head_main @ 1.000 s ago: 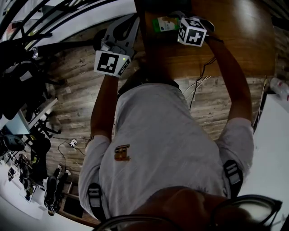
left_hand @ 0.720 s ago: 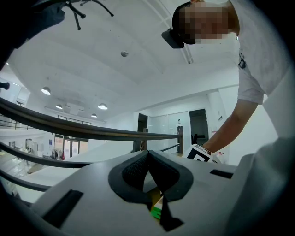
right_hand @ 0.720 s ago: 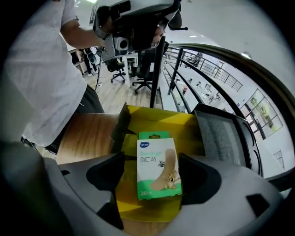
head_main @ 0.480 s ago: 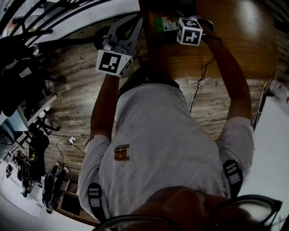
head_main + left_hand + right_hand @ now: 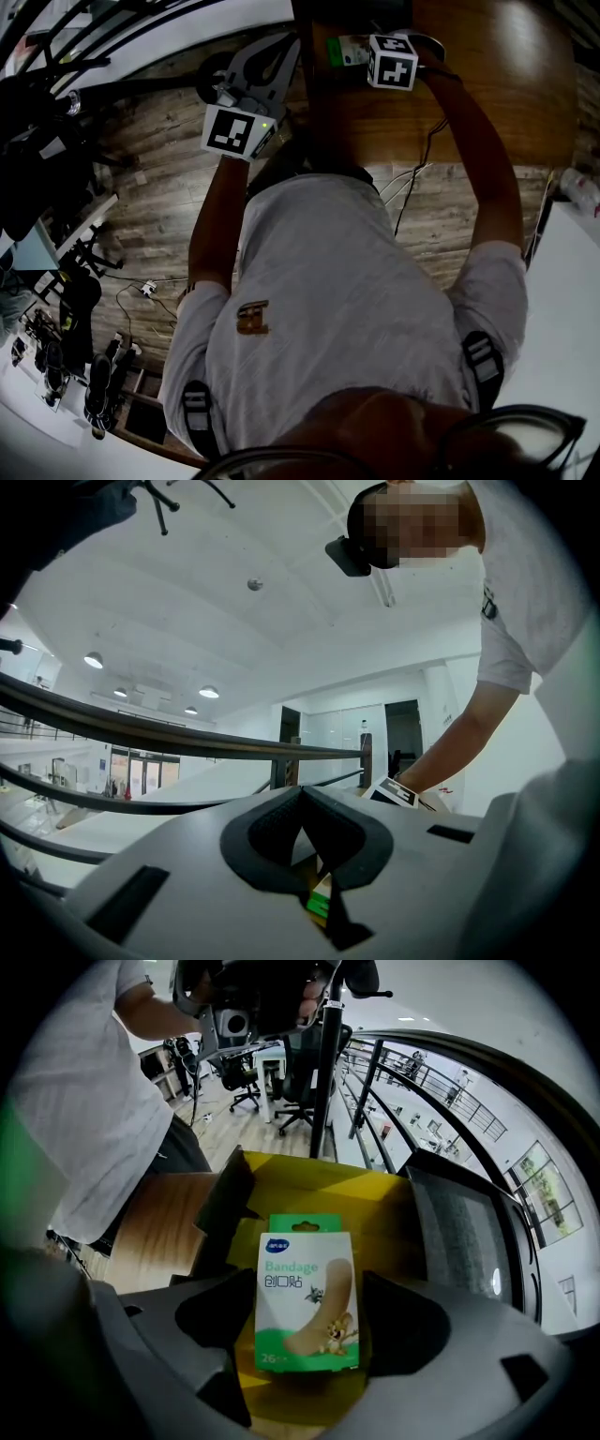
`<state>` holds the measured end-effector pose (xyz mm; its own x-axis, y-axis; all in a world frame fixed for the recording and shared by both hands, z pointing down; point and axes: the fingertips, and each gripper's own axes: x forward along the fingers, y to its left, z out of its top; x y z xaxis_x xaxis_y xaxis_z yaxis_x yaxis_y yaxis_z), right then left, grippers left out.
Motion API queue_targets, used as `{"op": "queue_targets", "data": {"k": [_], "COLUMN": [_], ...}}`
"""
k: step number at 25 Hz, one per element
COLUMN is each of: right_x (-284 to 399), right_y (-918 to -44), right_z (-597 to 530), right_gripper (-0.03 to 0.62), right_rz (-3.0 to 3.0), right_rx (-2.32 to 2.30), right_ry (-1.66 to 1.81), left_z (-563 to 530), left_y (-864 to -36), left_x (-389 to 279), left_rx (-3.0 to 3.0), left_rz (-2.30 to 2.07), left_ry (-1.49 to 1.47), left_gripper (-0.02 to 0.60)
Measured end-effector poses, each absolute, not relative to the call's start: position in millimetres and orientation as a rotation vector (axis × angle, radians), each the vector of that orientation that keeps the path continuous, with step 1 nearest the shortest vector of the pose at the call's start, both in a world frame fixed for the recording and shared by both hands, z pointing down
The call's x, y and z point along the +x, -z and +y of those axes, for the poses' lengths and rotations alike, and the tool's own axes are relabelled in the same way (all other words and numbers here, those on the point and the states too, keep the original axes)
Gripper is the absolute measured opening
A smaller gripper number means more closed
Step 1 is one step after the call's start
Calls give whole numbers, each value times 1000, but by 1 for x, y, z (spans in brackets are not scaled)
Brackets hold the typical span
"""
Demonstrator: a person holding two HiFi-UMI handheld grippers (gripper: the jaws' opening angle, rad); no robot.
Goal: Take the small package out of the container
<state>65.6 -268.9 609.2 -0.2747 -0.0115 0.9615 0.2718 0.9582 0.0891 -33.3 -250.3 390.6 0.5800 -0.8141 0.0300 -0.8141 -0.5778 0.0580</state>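
The small package (image 5: 307, 1302) is a white and green bandage box. It stands between the jaws of my right gripper (image 5: 307, 1335), in front of the yellow container (image 5: 375, 1204). The jaws stand wide and the pads sit just off its two side edges, so the right gripper is open. In the head view the package (image 5: 342, 49) lies just left of the right gripper's marker cube (image 5: 392, 61) on the wooden table (image 5: 487, 94). My left gripper (image 5: 301, 794) is shut, tips together, raised beside the table's left edge (image 5: 281, 47). A bit of the green package (image 5: 319, 907) shows through its gap.
A dark flap (image 5: 225, 1199) of the container stands at the left of the package. A black laptop-like slab (image 5: 464, 1232) lies to the right. Cables (image 5: 412, 173) hang off the table's near edge. Office chairs (image 5: 291, 1091) and a railing (image 5: 412, 1082) stand beyond.
The left gripper has drifted a little to the right, toward the table. The right gripper's cube has shifted slightly up the picture. The package stays in the same spot.
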Motion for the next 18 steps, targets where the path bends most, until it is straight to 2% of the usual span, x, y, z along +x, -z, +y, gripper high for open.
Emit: {"op": "queue_targets", "data": {"k": [18], "right_x": [64], "right_y": [-609], "right_z": [-269], "right_gripper": [324], "right_rz": [-1816], "right_rx": [-245], "right_ry": [253], "left_z": [-262], "left_y": [-399], "left_x": [-29], "left_rx": [2721], "left_rz": [-1396], "left_ry": [-22], "left_gripper": [18]}}
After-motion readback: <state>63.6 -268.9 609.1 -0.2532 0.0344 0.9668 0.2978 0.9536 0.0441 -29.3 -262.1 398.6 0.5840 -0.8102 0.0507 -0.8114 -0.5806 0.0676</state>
